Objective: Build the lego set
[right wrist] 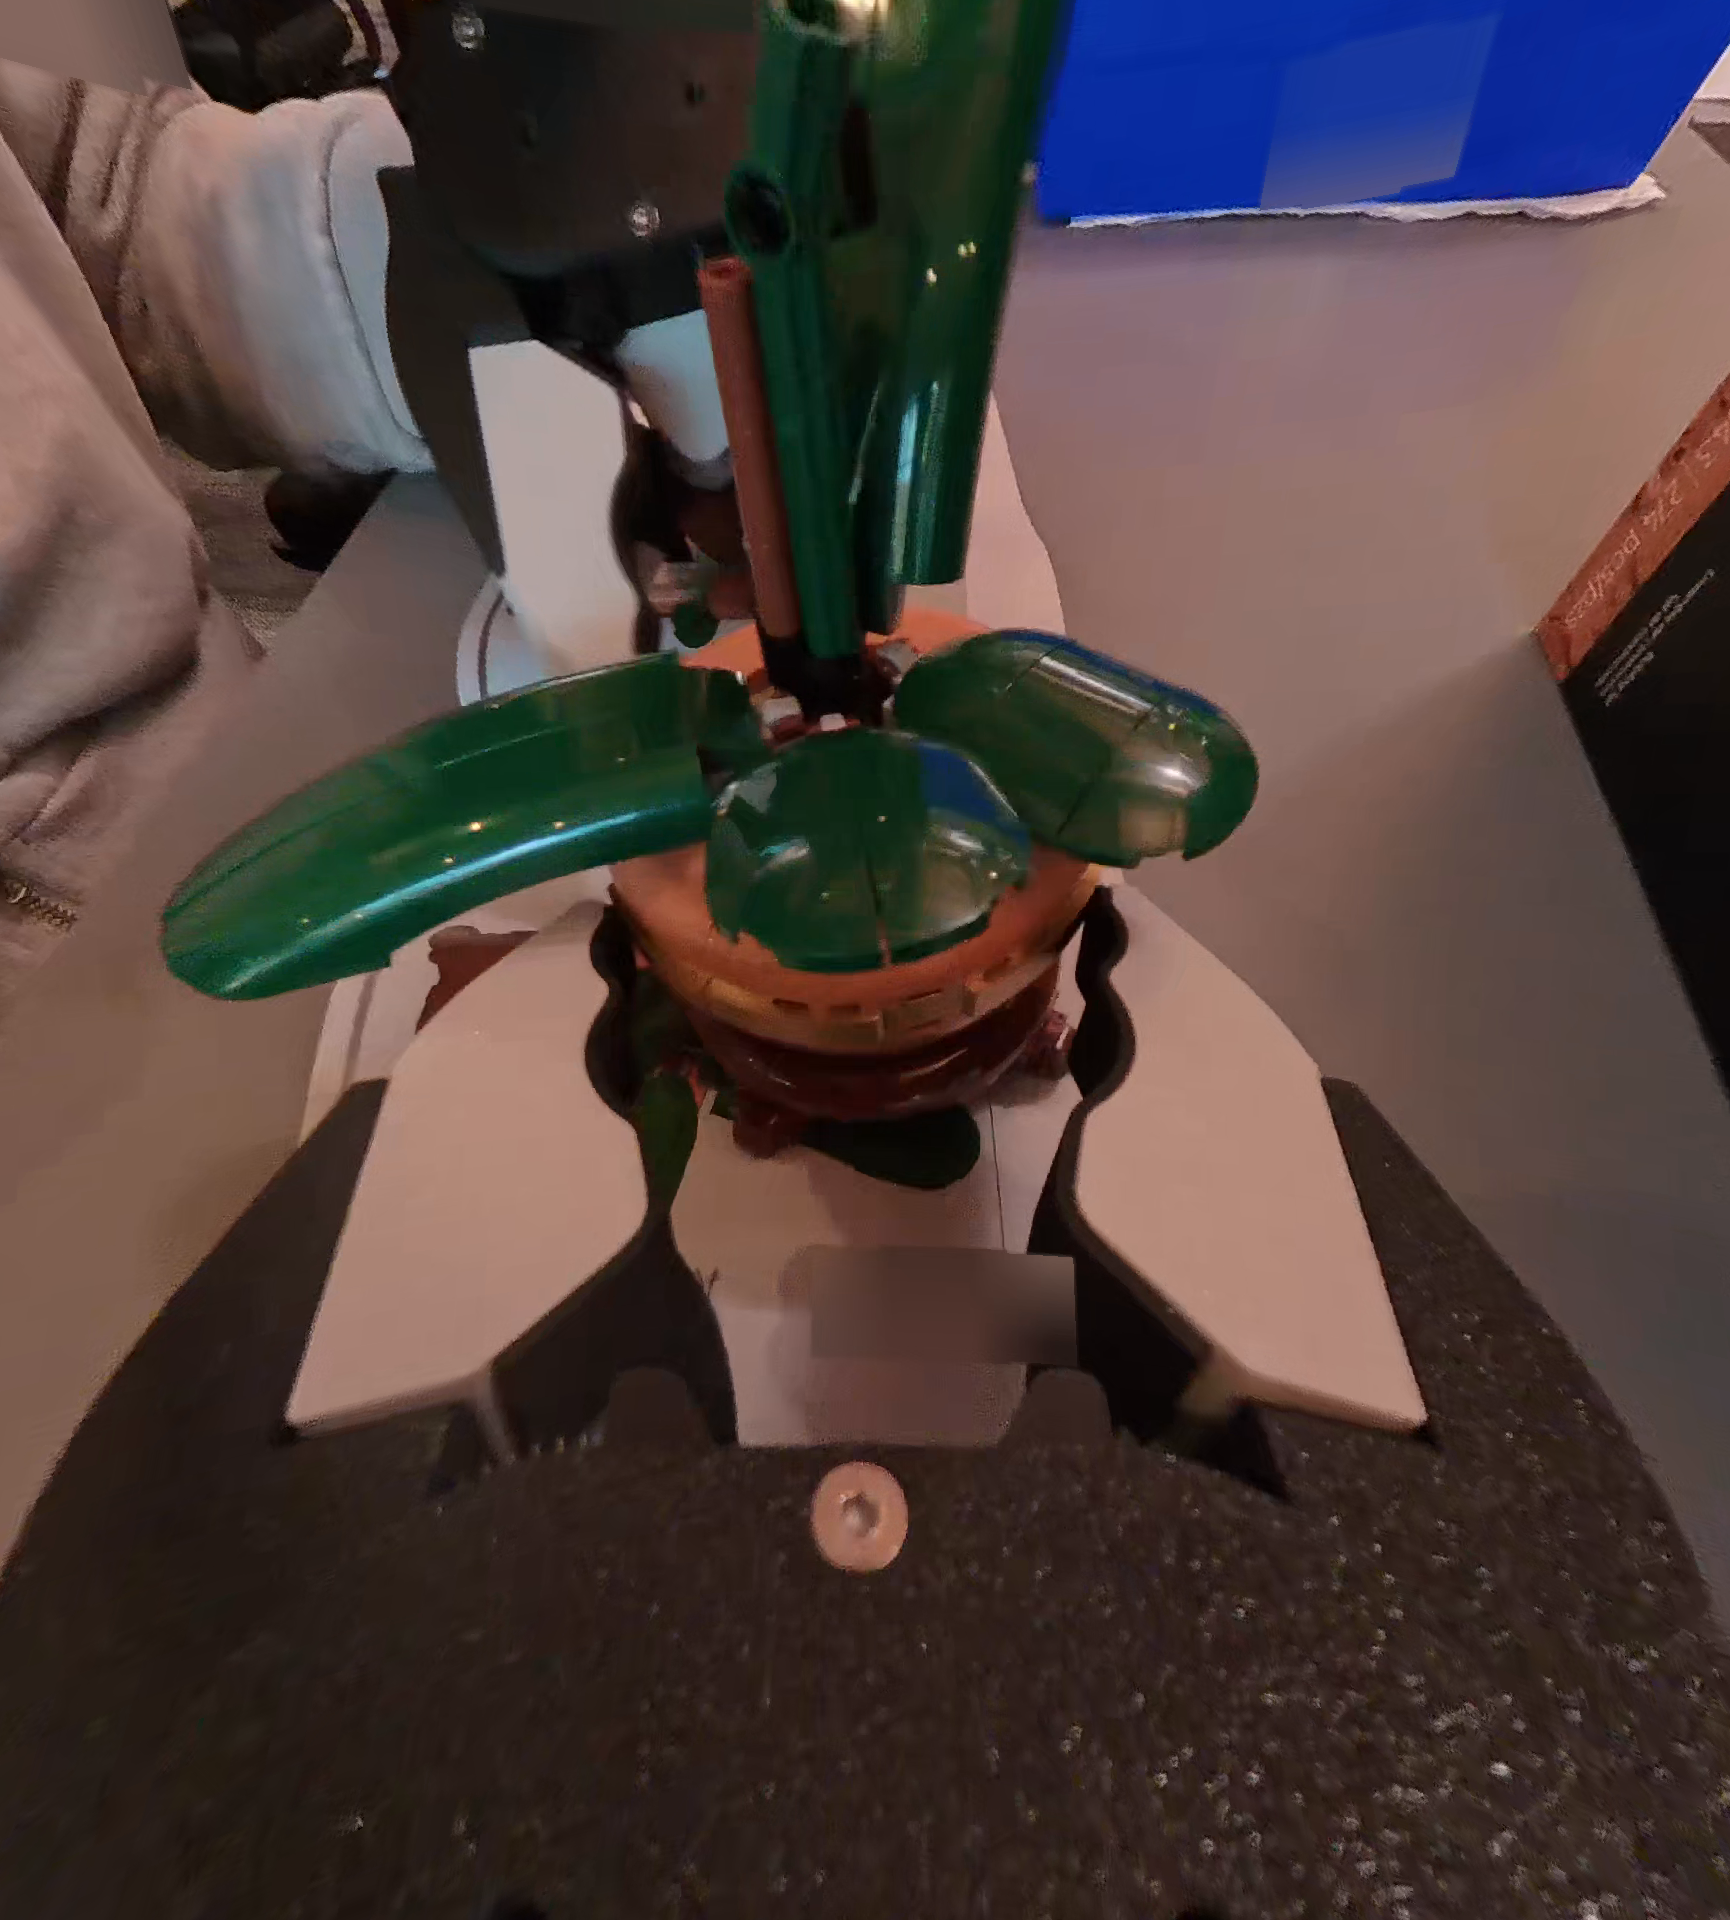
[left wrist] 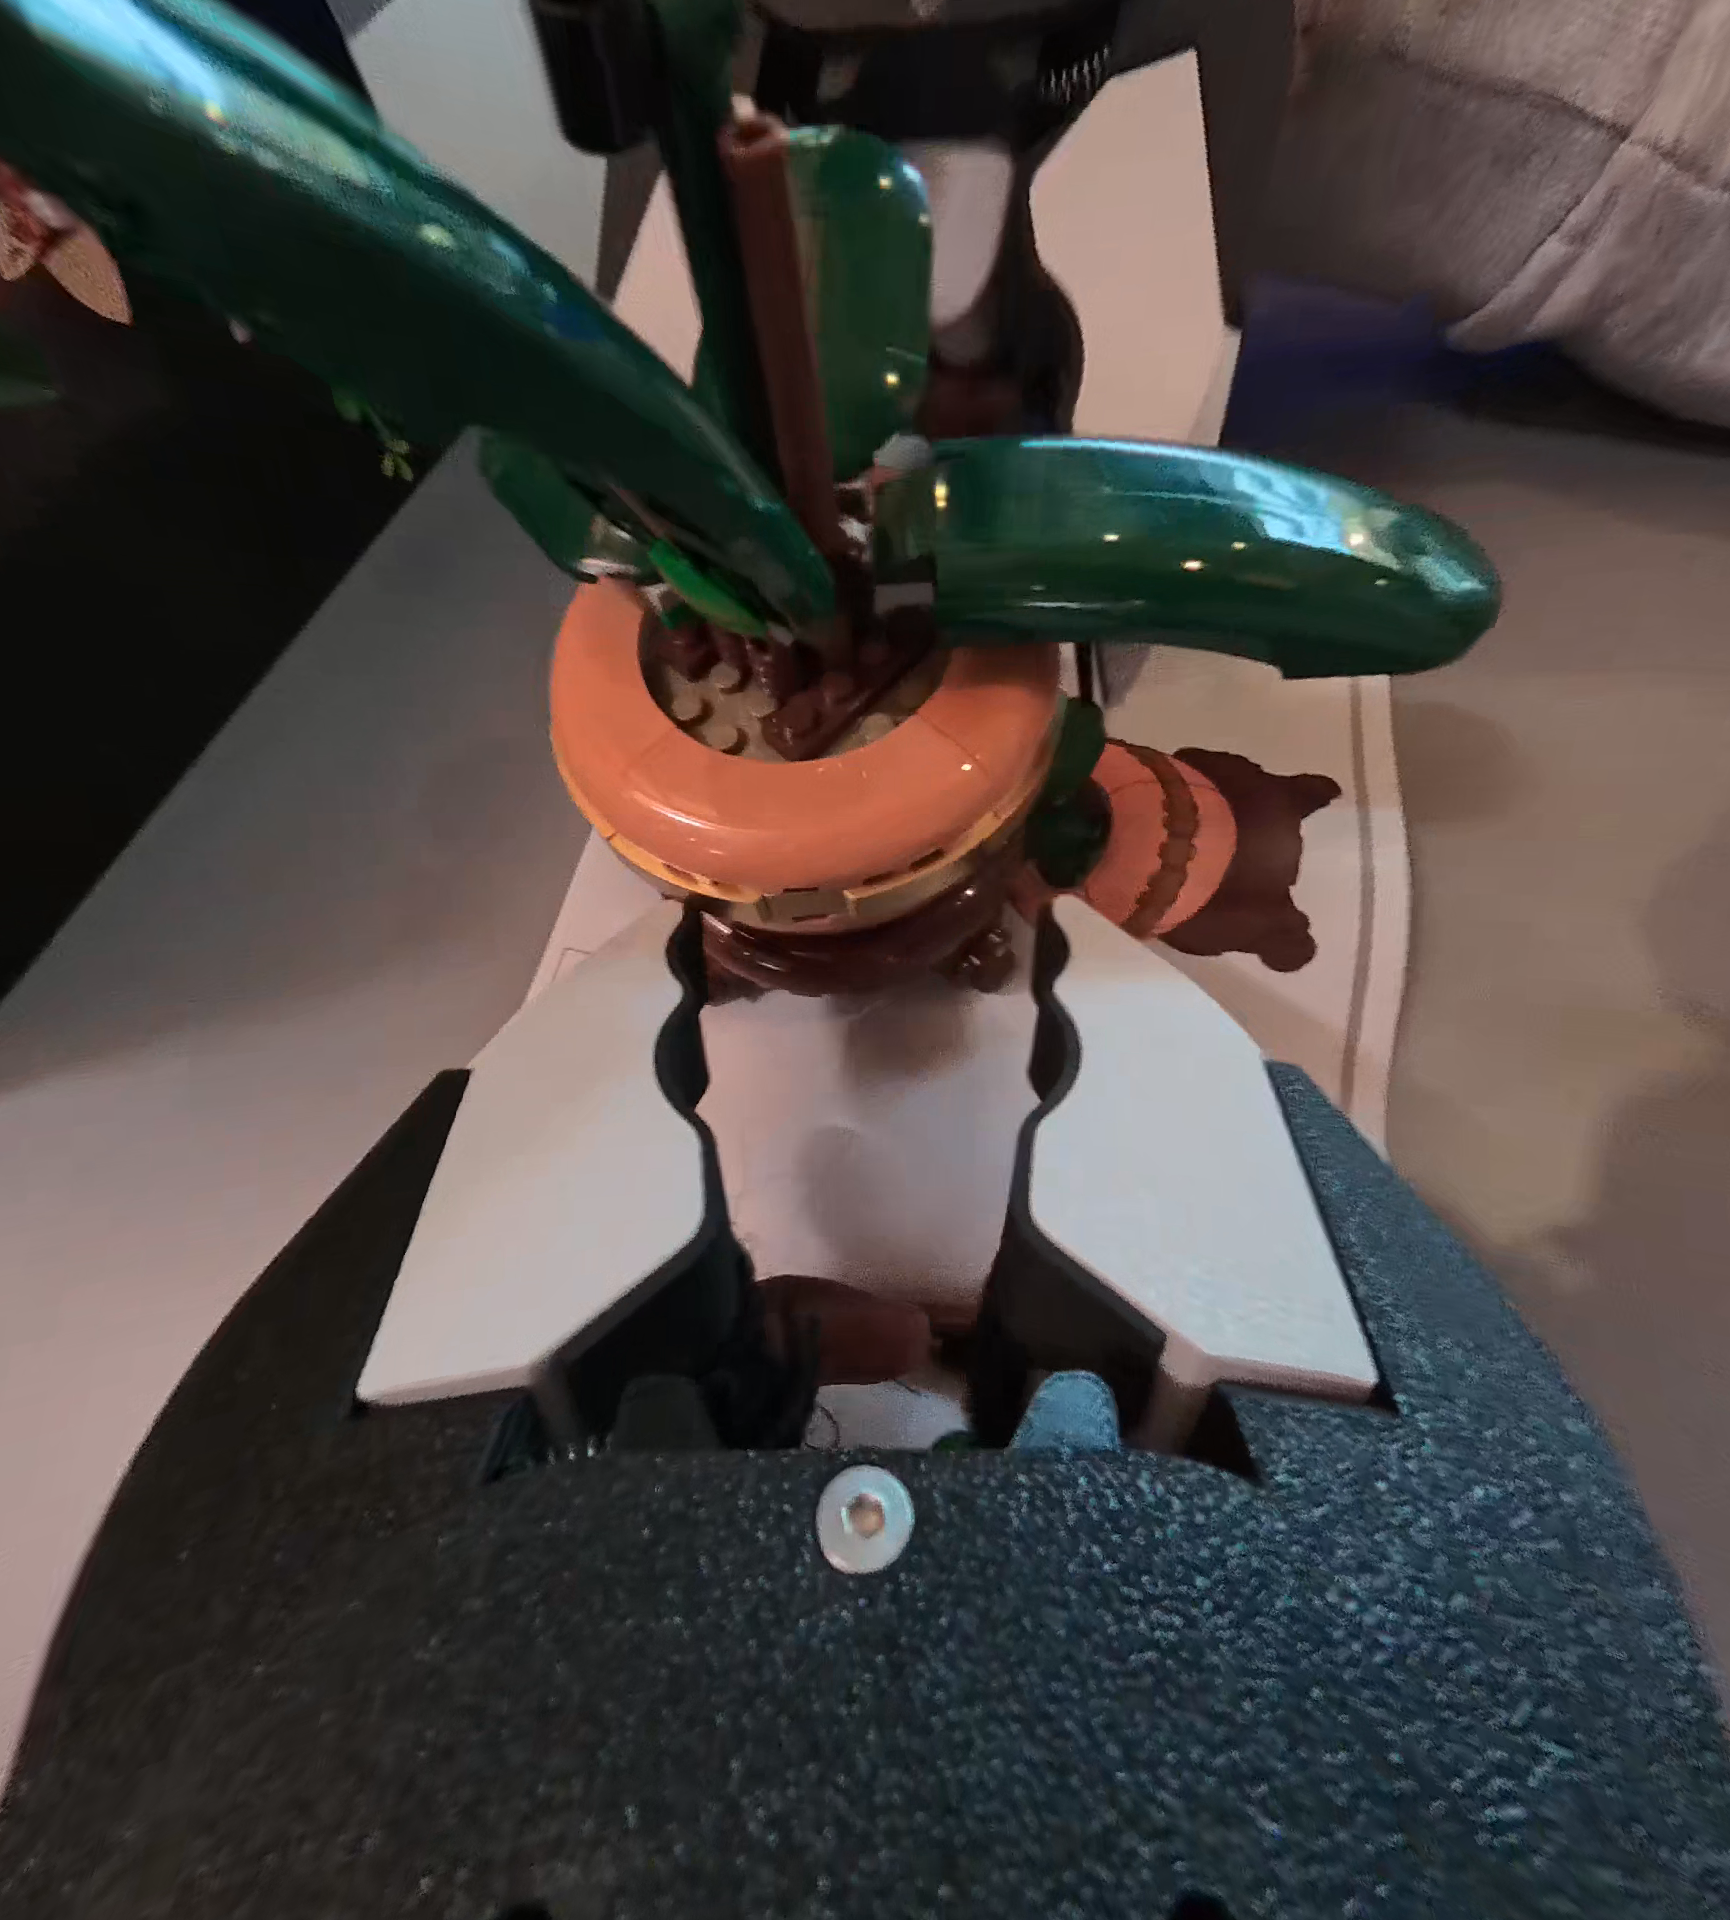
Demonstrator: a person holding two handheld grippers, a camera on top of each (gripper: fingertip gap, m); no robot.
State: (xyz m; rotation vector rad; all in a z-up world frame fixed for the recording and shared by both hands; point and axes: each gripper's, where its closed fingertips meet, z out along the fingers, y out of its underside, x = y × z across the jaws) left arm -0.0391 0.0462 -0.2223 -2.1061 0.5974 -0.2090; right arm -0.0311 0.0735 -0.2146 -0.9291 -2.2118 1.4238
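A pale grey table (left wrist: 217,1039) fills the ground of both views, with a white sheet (left wrist: 840,1143) running up the centre under the model. The pot (left wrist: 799,800), a tan ring over a dark brown base, stands on that sheet mid-frame in each view, with a brown stem (left wrist: 778,343) and glossy green leaves (left wrist: 1204,561) rising from it. The left gripper (left wrist: 856,945) has its two fingers set on either side of the pot's brown base, closed against it; the right gripper (right wrist: 845,997) clasps the same base from the opposite side, and each gripper shows at the top centre of the other's view. A dark box (left wrist: 92,644) stands at the left of the left wrist view, near the sheet's edge; the same box (right wrist: 1723,790) takes the right edge of the right wrist view. A blue box (right wrist: 1339,104) sits at the upper right there. A person's grey sleeve (right wrist: 40,520) crowds the upper left. Bare table lies open between pot and dark box. A small tan and brown piece (left wrist: 1204,842) lies just right of the pot in the left wrist view.
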